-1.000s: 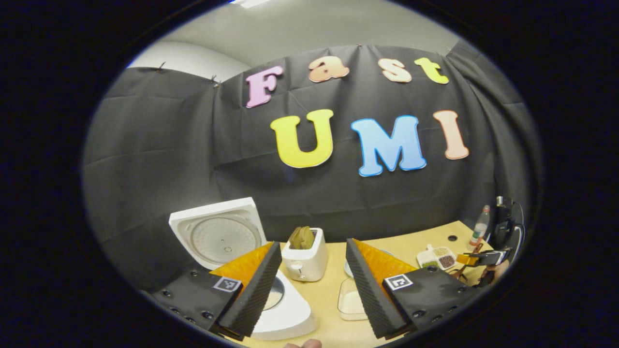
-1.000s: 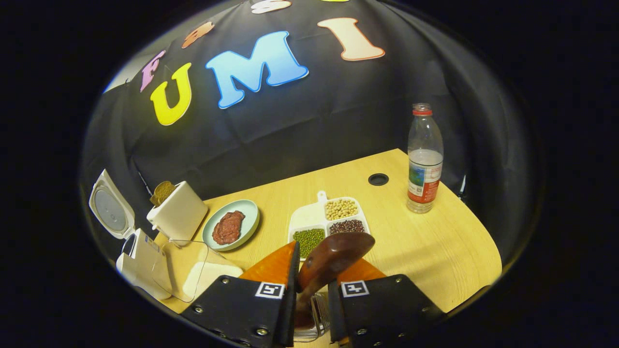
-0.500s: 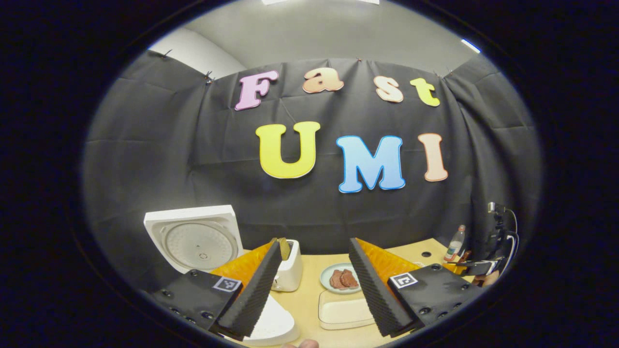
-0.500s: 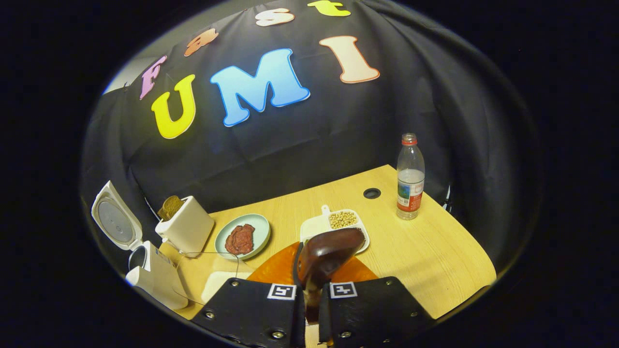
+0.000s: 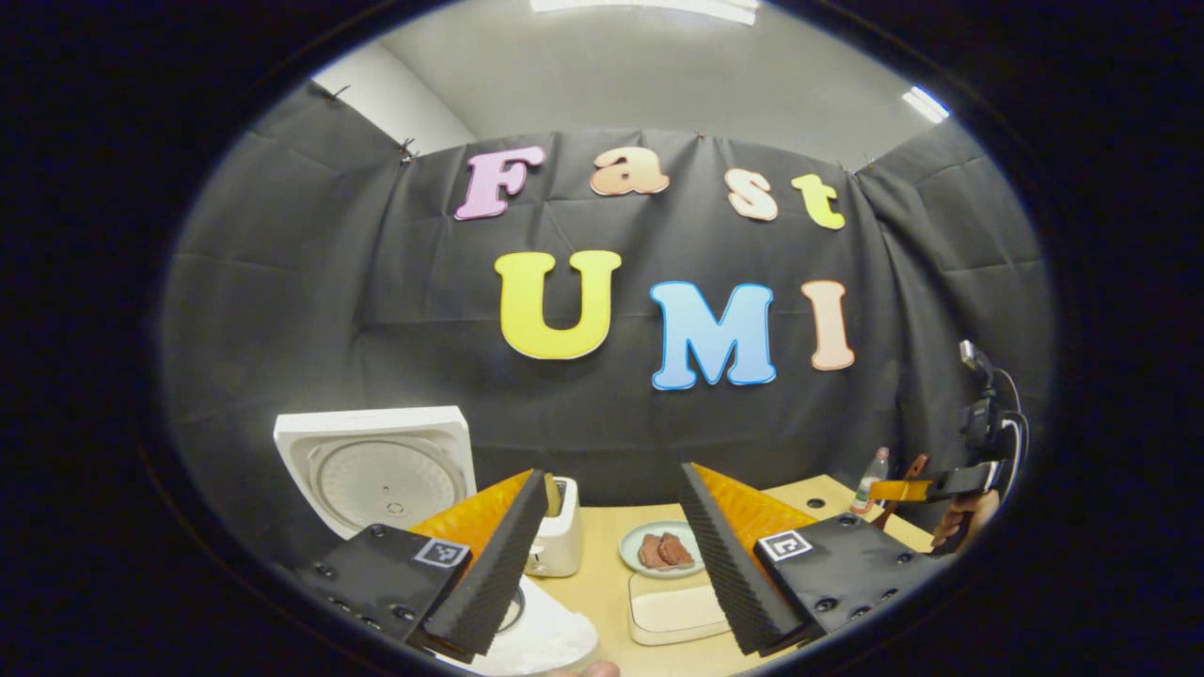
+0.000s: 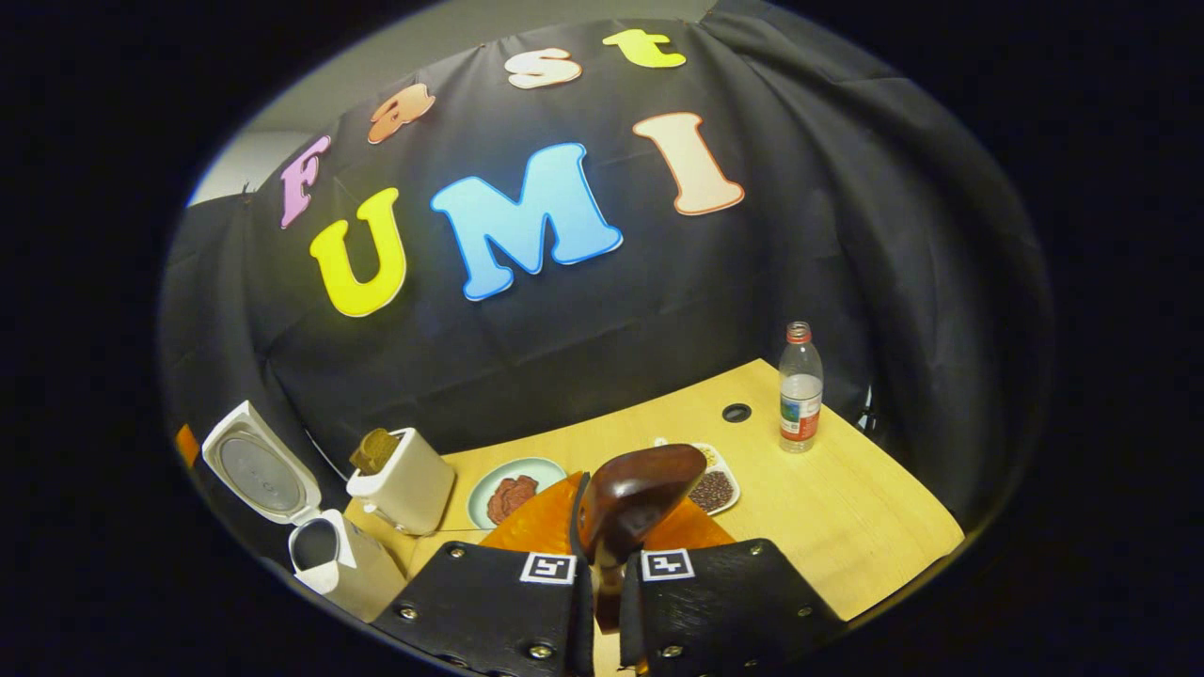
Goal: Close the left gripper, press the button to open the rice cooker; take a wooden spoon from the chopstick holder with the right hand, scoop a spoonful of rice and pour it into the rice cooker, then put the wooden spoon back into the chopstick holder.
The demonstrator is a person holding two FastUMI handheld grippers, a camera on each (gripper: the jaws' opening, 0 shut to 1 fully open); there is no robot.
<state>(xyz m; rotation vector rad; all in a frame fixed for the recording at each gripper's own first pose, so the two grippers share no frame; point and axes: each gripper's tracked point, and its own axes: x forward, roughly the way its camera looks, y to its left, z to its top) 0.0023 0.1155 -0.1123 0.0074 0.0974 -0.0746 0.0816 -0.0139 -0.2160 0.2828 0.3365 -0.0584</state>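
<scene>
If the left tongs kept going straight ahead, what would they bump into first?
Probably the plate of meat: it sits straight ahead between the open left tongs, past the clear container lower down. Aimed higher, they'd reach the black cloth wall. Depth is unclear.

Left gripper low in the left gripper view, fingers spread wide with nothing between them. Beyond, a pale wooden table. Near its left edge, a white rice cooker, lid standing open and upright. Just right of the lid, a white toaster. Toward the middle, a pale plate of reddish meat, with a clear container in front. Near the far right corner, a bottle. At far right, the right gripper raised above the table, held in a hand.
</scene>
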